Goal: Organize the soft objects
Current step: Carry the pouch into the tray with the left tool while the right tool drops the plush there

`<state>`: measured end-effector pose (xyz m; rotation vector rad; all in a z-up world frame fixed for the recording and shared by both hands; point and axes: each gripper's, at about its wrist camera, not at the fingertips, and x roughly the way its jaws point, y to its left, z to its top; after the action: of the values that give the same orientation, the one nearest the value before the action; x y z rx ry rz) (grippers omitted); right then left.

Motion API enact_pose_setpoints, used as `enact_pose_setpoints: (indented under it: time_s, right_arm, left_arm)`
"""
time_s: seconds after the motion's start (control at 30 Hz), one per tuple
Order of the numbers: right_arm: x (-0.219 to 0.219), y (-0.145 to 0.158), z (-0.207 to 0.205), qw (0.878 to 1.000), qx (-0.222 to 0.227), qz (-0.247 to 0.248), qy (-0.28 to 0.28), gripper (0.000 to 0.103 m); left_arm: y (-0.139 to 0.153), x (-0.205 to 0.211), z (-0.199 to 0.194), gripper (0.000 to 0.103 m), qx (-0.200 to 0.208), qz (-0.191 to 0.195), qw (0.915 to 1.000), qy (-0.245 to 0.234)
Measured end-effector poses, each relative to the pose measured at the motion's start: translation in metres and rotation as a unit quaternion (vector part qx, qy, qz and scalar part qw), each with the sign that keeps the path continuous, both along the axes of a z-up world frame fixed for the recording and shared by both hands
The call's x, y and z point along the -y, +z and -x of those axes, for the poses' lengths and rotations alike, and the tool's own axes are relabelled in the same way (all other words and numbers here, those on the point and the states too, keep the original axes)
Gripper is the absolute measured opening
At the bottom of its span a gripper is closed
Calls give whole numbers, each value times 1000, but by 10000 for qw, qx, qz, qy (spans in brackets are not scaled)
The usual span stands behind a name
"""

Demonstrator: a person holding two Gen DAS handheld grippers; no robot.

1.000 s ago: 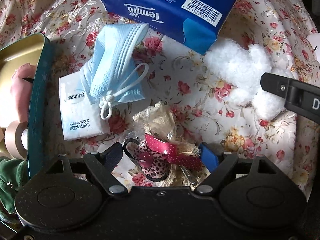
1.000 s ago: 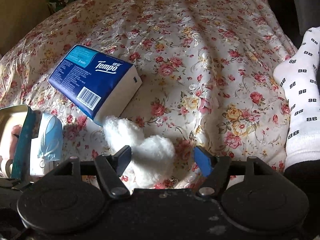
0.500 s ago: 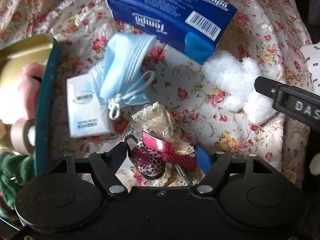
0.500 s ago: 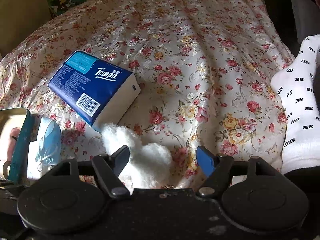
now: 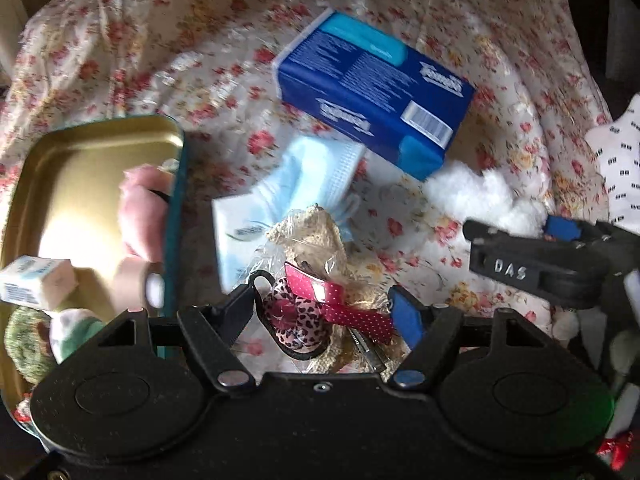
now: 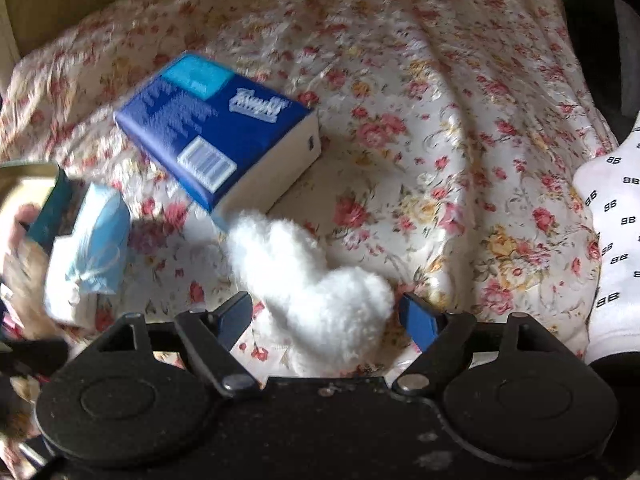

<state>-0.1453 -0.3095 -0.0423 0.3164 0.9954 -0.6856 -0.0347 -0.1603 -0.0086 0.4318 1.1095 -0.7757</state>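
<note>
Gripping the crinkly packet of hair ties [image 5: 320,300], the left tongs [image 5: 326,310] are clamped on it at the lower middle of the left view, the packet's leopard-print band and red dotted ribbon showing between the pads. It looks lifted off the flowered bedspread [image 5: 200,52], so the step in hand seems to be carrying it to the gold tin [image 5: 80,168] at the left edge, where a pink soft thing, a roll of tape and a small tissue pack already lie. The next move would call for a swing left over the tin's teal rim before letting go.

The right tongs [image 6: 328,320] stand apart, their jaws having just been opening, with the fluffy white toy [image 6: 316,280] lying between them at the lower middle of the right view; the pads do not look pressed on it. Closing there would take it next. The blue tissue box [image 6: 216,136], the face mask [image 6: 100,248] and a white sock [image 6: 612,240] wait on the bedspread.
</note>
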Motion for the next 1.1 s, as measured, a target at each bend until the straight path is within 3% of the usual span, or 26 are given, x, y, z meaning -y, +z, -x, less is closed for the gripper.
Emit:
enact_pose_setpoints:
  time_s: [0.07,0.13,0.33,0.63,0.77,1.1]
  right_arm:
    - [-1,-7,-3,9999,-124,22,9,74]
    - [-2,-11,-6,9998,-206,-33,53,56]
    - [-7,-3,0,9998,-79,-67,158,42]
    - [-15,9,19,9976,348,-591,-2,38]
    - [-31,19,23,9970,480,-607,-25,38]
    - [-79,76,-25,9903,1037,-681,632,38]
  left_arm:
    - [6,-7,-6,69,98,43,9999,75]
    - [10,-15,-13,69,142,91,9997,188]
    - [26,-46,-38,69,322,251,9975,581]
    - [52,-100,-82,69,753,475,9862,1398]
    - [56,-119,-102,69,824,484,9801,1737]
    - [47,-135,-127,69,690,331,9716,2237]
